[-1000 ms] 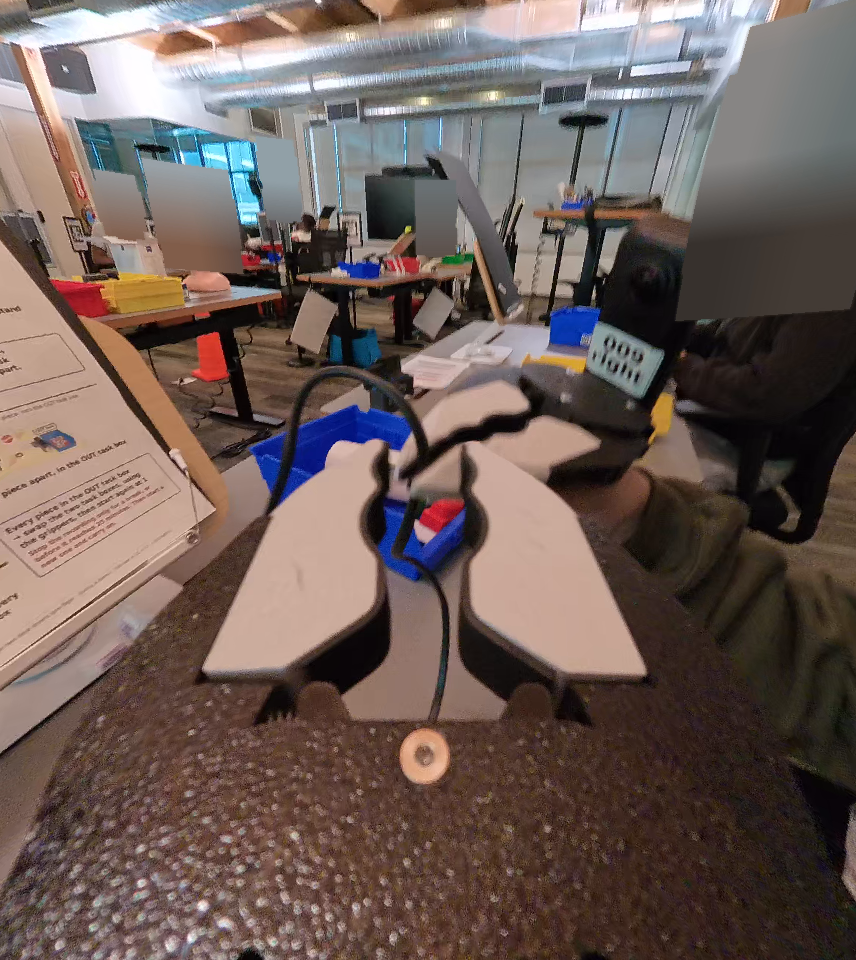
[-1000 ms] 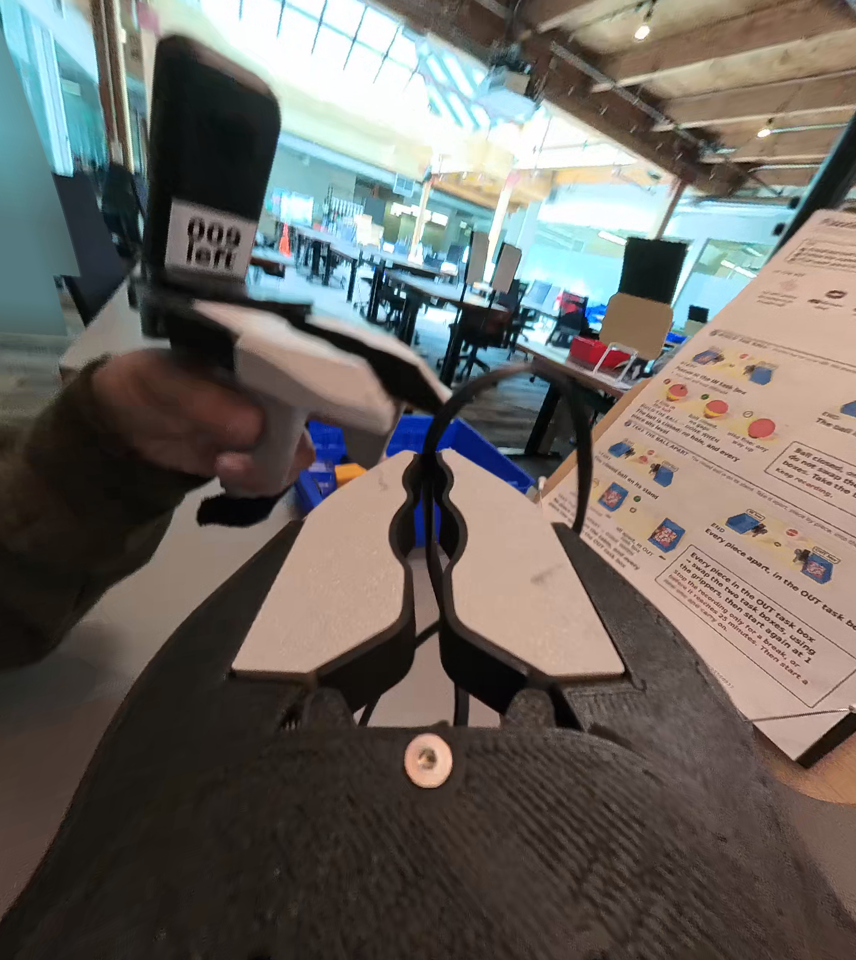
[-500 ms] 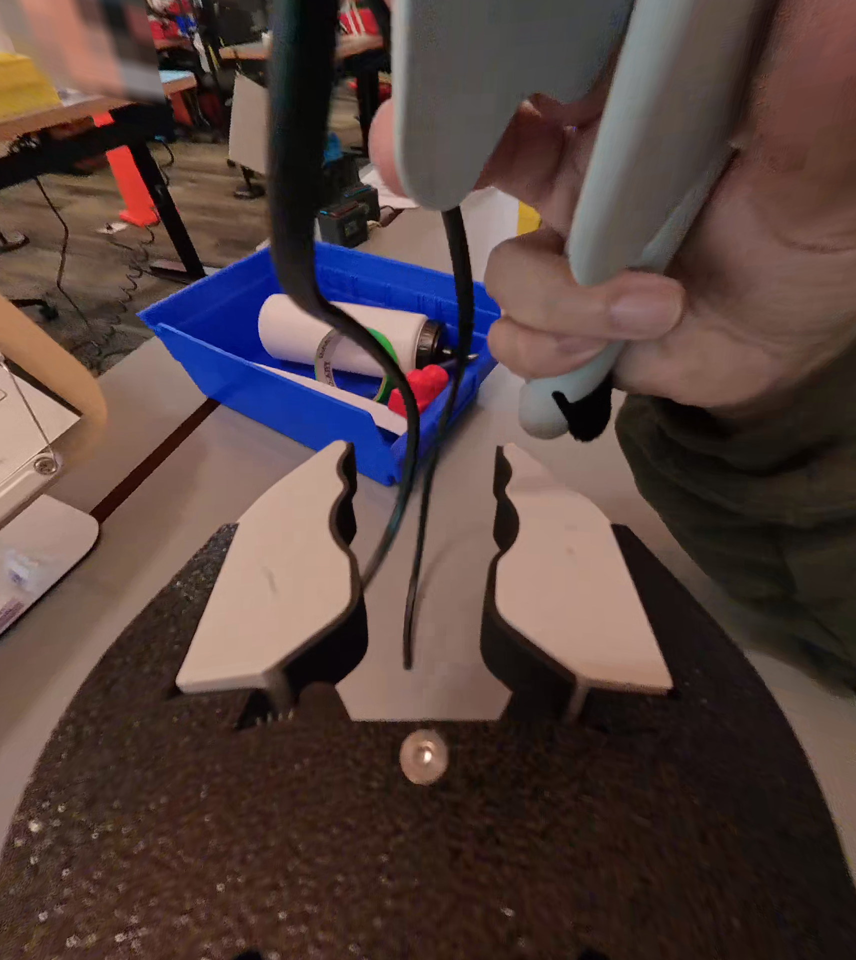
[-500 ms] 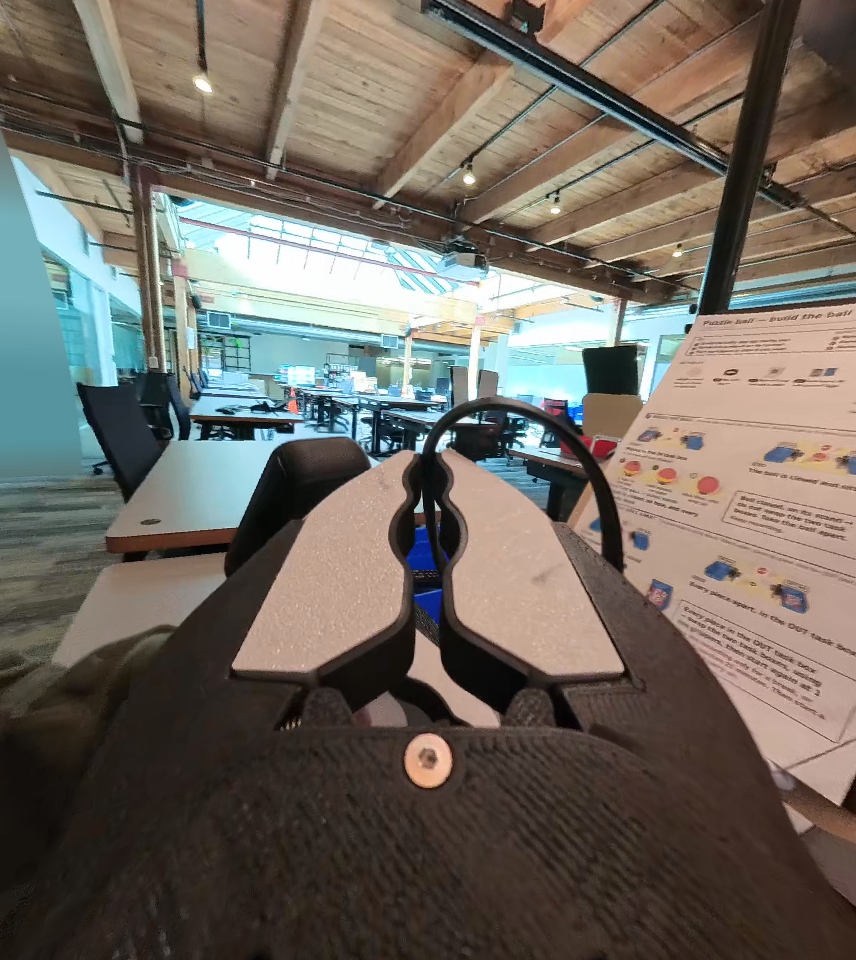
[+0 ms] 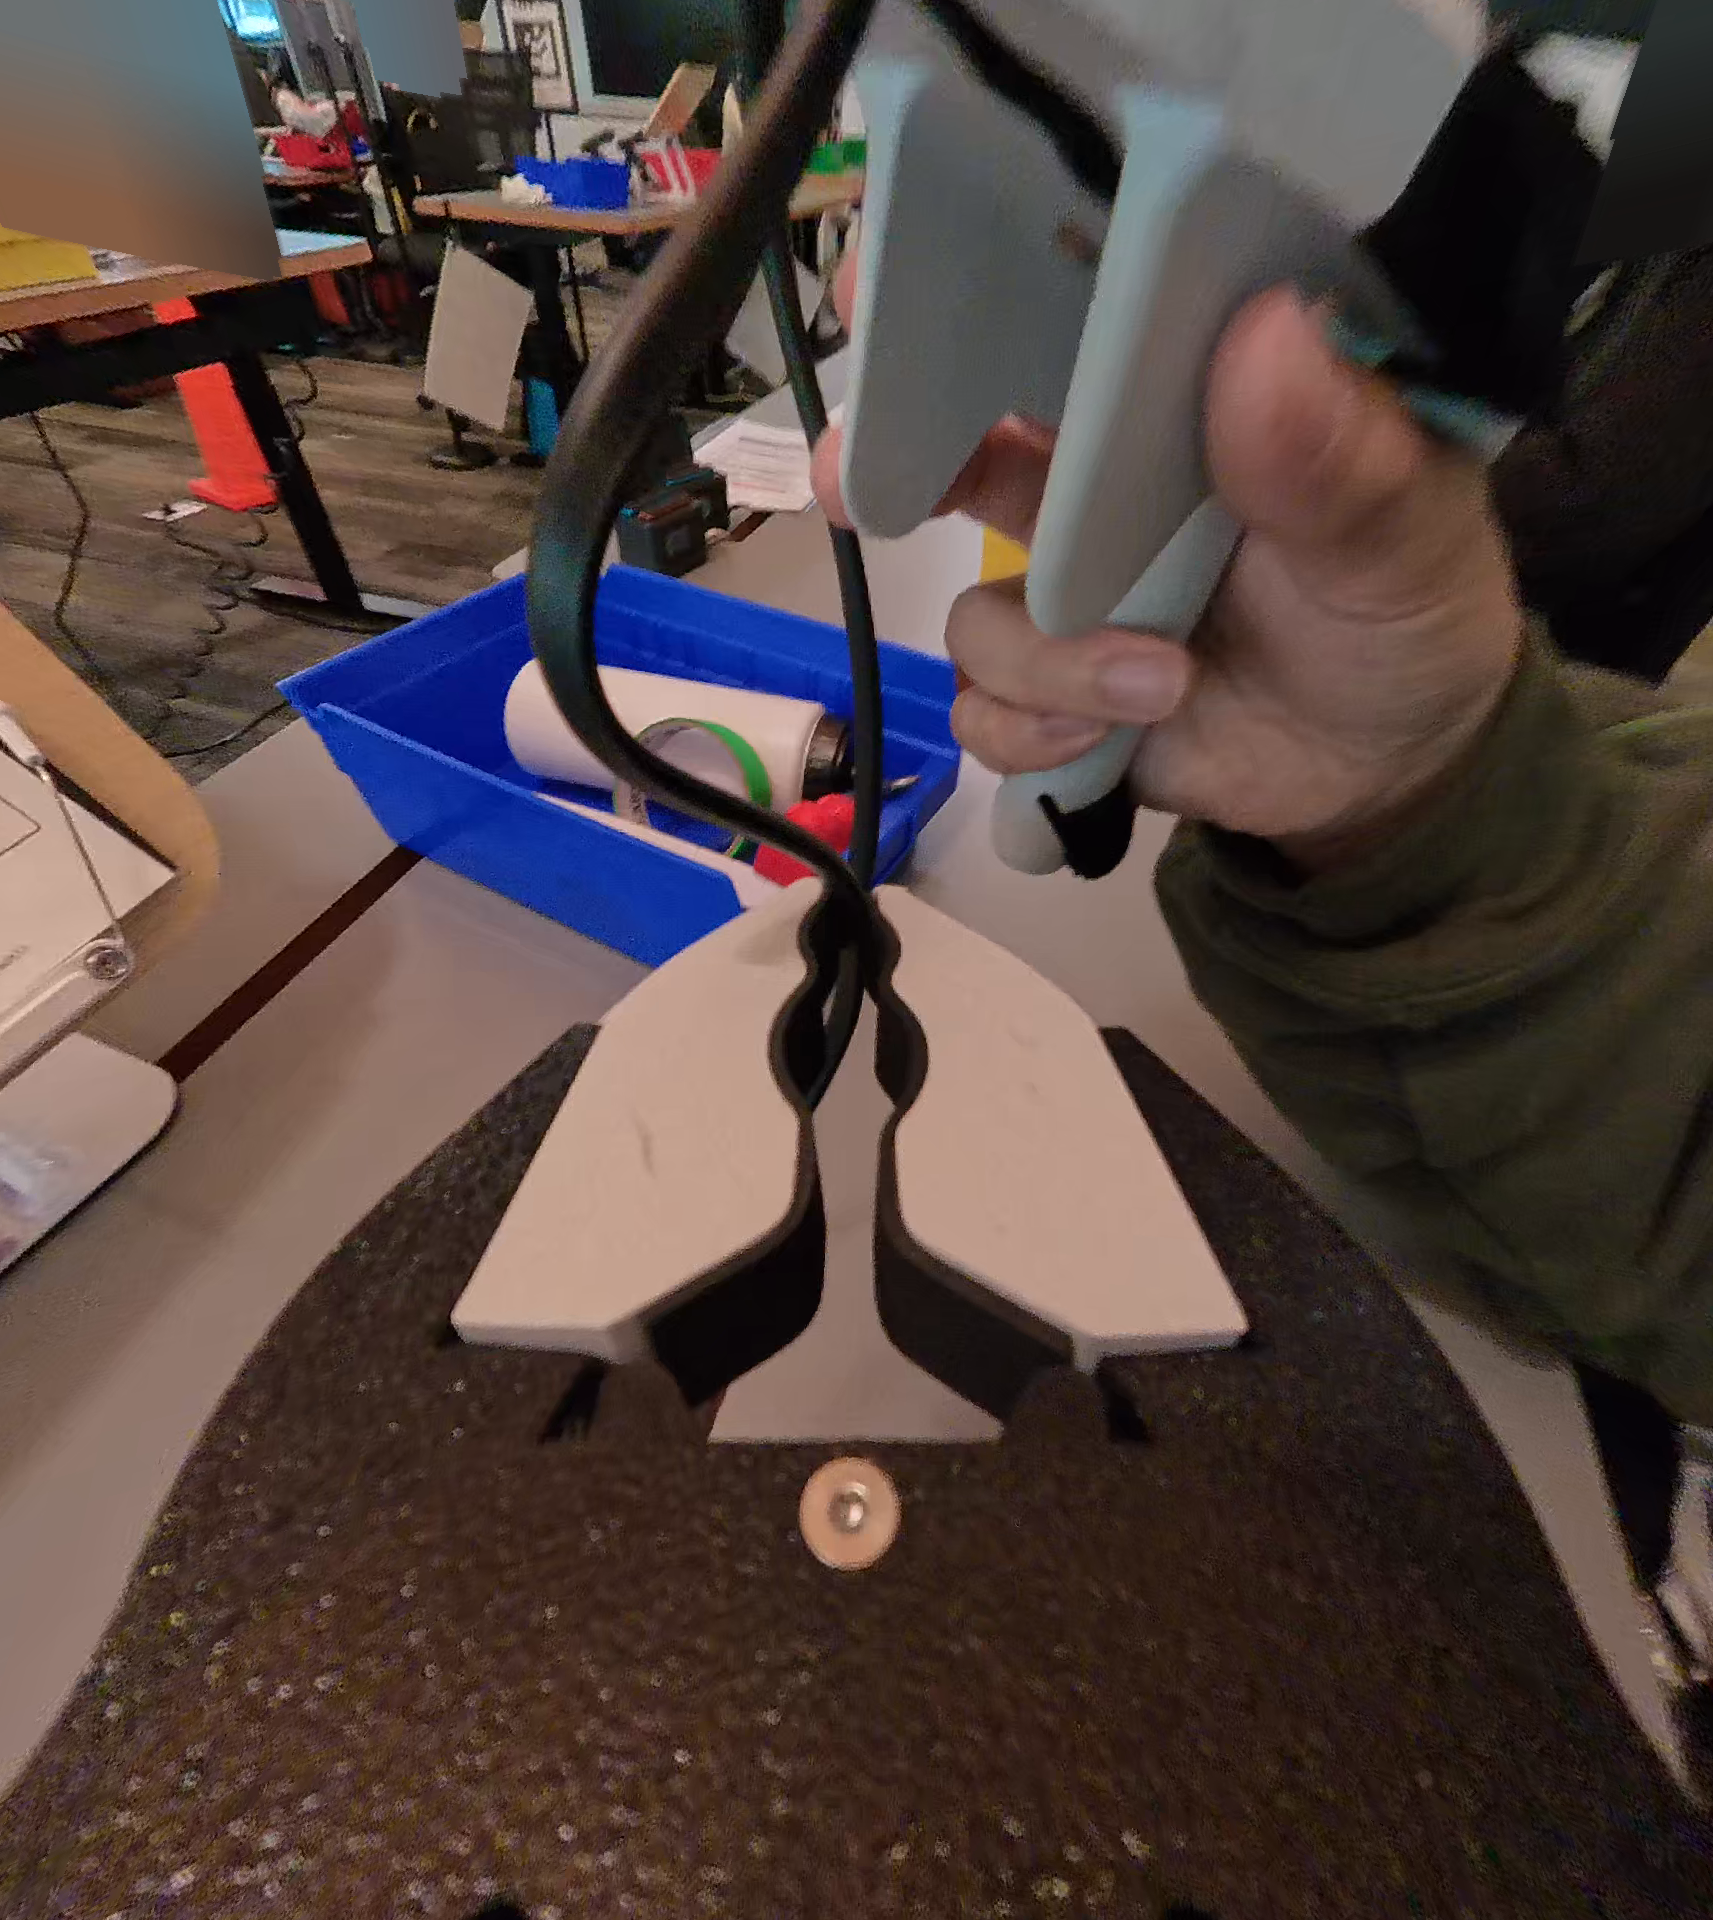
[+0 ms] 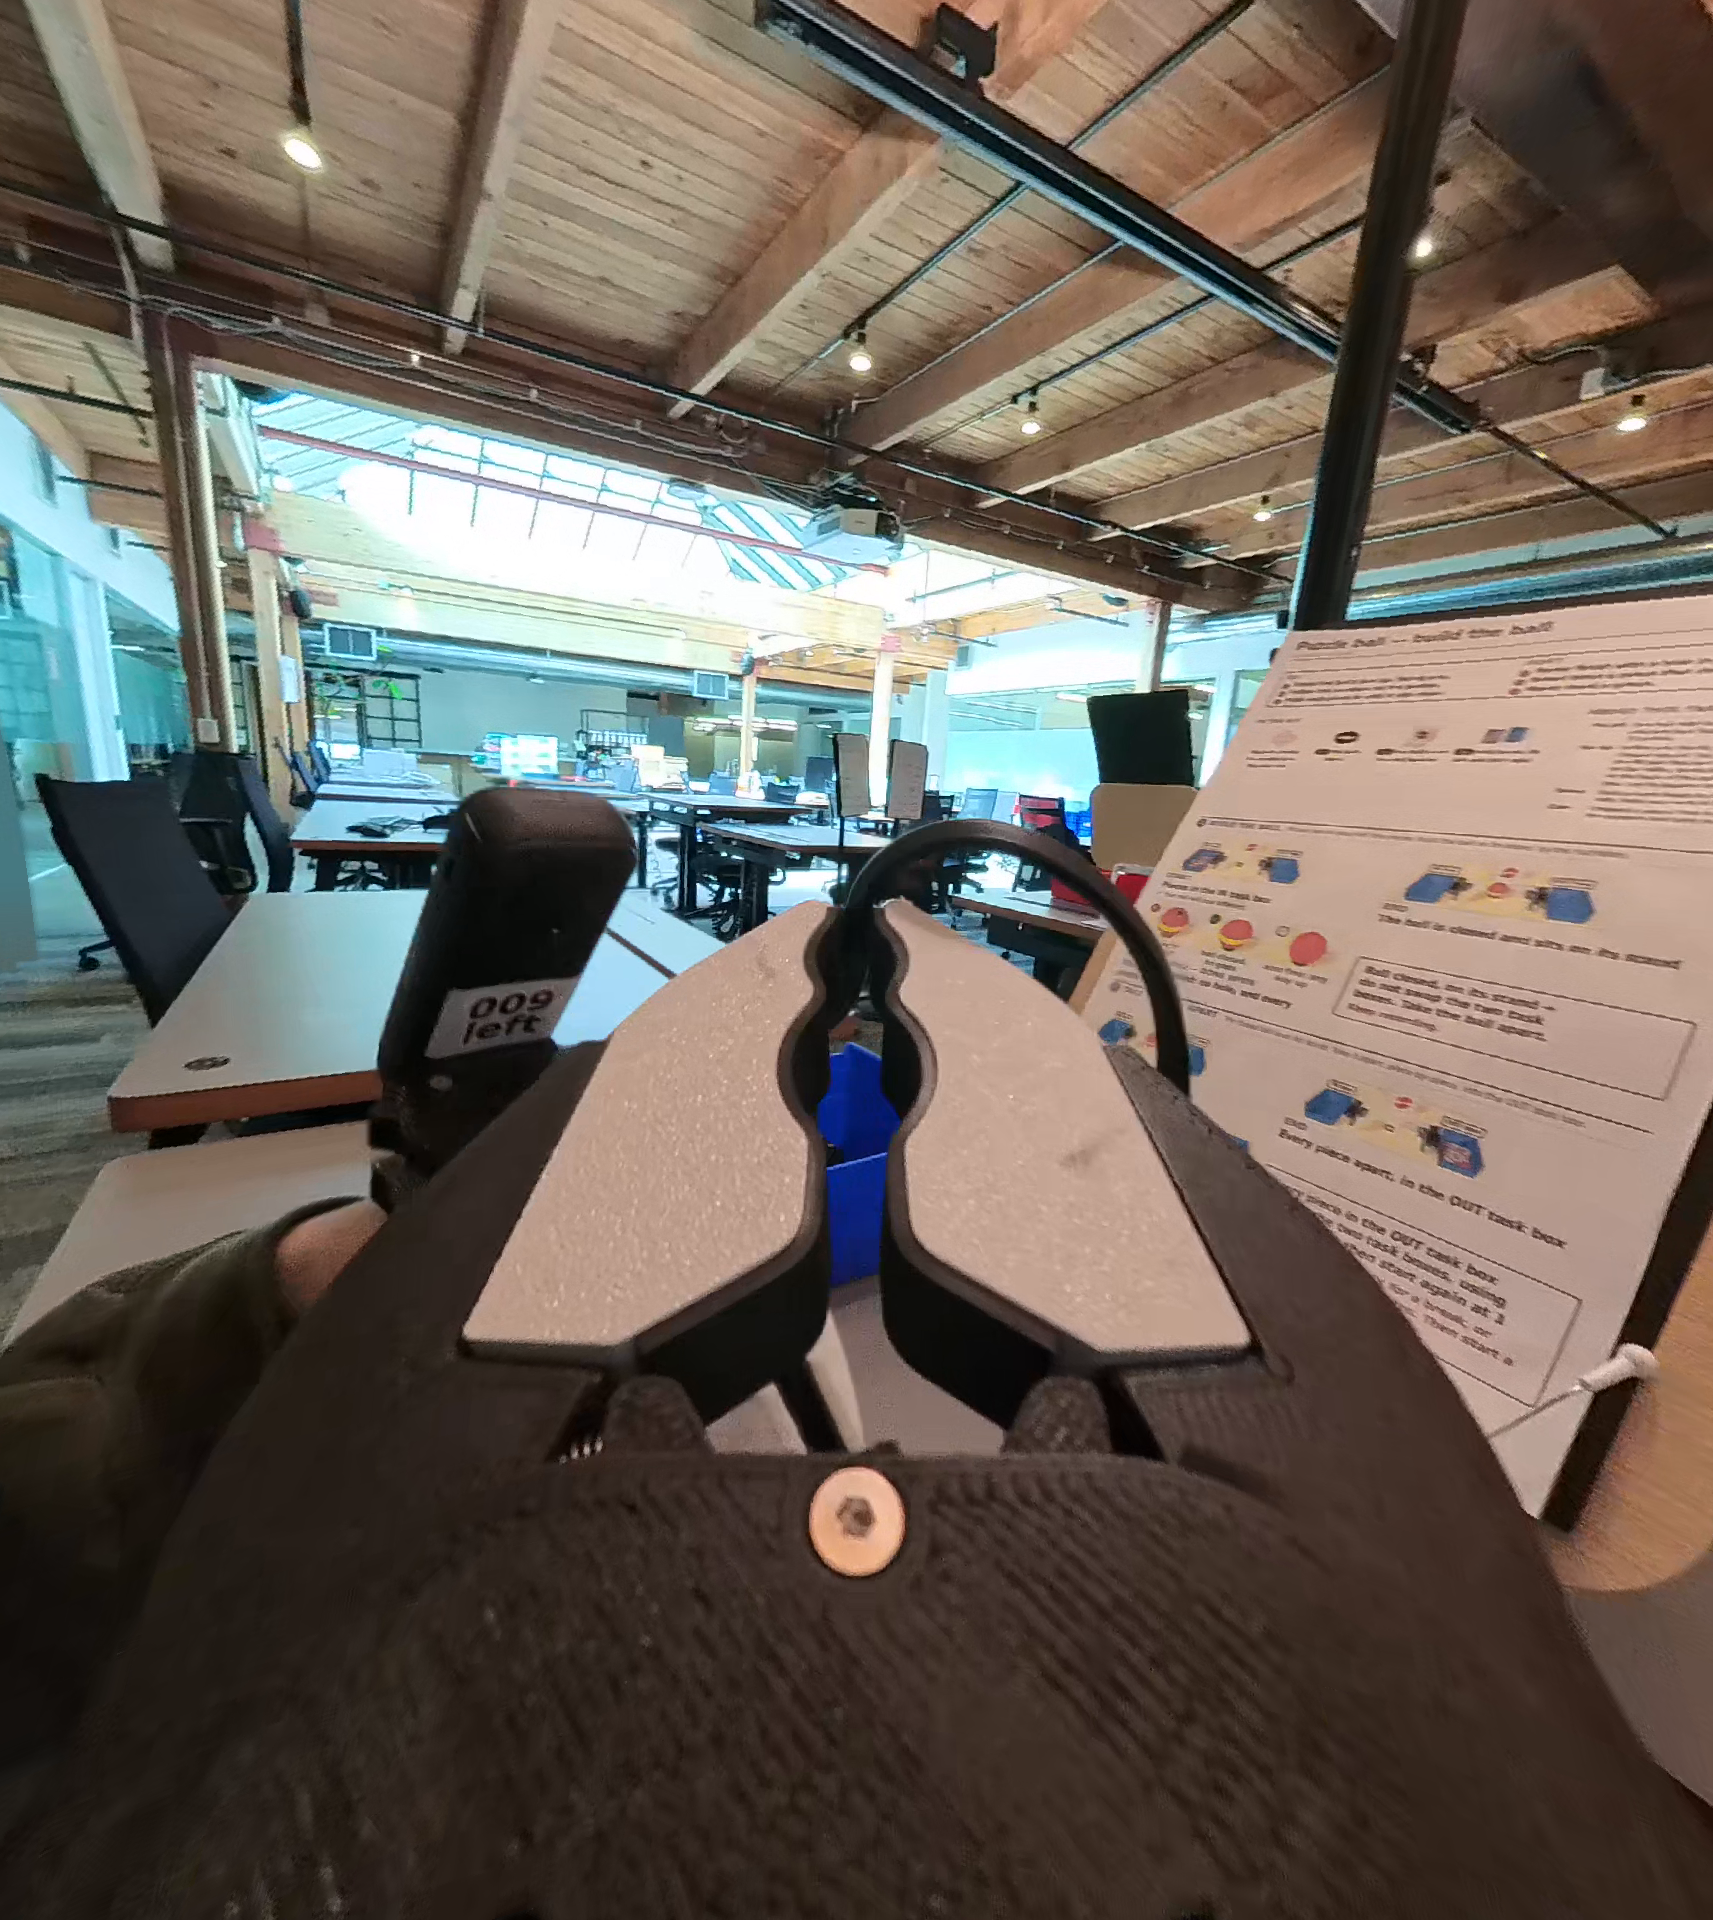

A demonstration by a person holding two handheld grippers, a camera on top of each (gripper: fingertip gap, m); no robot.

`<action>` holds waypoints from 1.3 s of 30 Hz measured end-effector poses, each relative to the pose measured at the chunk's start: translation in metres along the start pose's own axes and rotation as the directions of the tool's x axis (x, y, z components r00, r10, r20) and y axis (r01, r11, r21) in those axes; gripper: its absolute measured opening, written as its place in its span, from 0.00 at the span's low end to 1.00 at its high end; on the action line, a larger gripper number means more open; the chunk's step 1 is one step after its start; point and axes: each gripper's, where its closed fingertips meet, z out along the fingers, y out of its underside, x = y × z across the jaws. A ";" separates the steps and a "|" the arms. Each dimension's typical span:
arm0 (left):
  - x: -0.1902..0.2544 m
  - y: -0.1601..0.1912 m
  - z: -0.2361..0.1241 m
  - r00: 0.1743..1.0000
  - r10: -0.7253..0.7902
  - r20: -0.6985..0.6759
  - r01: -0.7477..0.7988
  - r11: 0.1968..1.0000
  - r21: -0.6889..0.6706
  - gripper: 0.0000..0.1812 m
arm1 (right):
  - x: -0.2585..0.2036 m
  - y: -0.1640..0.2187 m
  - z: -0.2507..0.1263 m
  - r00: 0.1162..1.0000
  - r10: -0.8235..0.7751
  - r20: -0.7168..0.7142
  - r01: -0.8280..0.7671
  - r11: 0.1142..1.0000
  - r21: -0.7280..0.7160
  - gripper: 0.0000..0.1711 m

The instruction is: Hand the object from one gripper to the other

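Observation:
The object is a black rubber loop (image 5: 571,499). In the left wrist view my left gripper (image 5: 847,904) is shut on its lower end, over the grey table. My right gripper (image 5: 1070,312) is above and ahead, held by a hand (image 5: 1330,623), and the loop runs up between its grey fingers. In the right wrist view my right gripper (image 6: 857,914) is shut on the loop (image 6: 1091,883), which arches out past the fingertips to the right. The left gripper's black handle (image 6: 509,935) shows below and to the left of it.
A blue bin (image 5: 478,790) stands on the table just beyond my left gripper; it holds a white cylinder (image 5: 623,717), a green-edged ring (image 5: 717,748) and a red piece (image 5: 821,831). An instruction board (image 6: 1454,987) stands at the side. A green sleeve (image 5: 1506,1039) is on the right.
My left gripper was open with the loop hanging between its fingers; it has now shut on the loop. My right gripper has stayed shut on the loop.

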 end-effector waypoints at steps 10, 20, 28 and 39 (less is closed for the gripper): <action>-0.029 -0.039 -0.063 0.987 -0.162 0.022 0.154 0.967 0.201 0.02 | 0.015 0.080 -0.028 0.996 -0.016 0.083 0.054 0.878 -0.475 0.20; -0.029 -0.065 -0.098 0.987 -0.130 0.098 0.093 0.943 0.321 0.02 | -0.035 0.152 -0.028 0.930 0.209 0.302 0.063 0.720 -0.691 0.39; -0.026 -0.068 -0.101 0.986 -0.123 0.112 0.080 0.941 0.328 0.02 | -0.086 0.200 -0.010 0.828 0.134 0.544 0.325 0.677 -0.661 0.42; -0.040 -0.067 -0.112 0.976 -0.134 0.170 0.069 0.938 0.341 0.02 | -0.150 0.169 -0.012 0.585 0.320 0.745 0.222 0.820 -0.527 0.00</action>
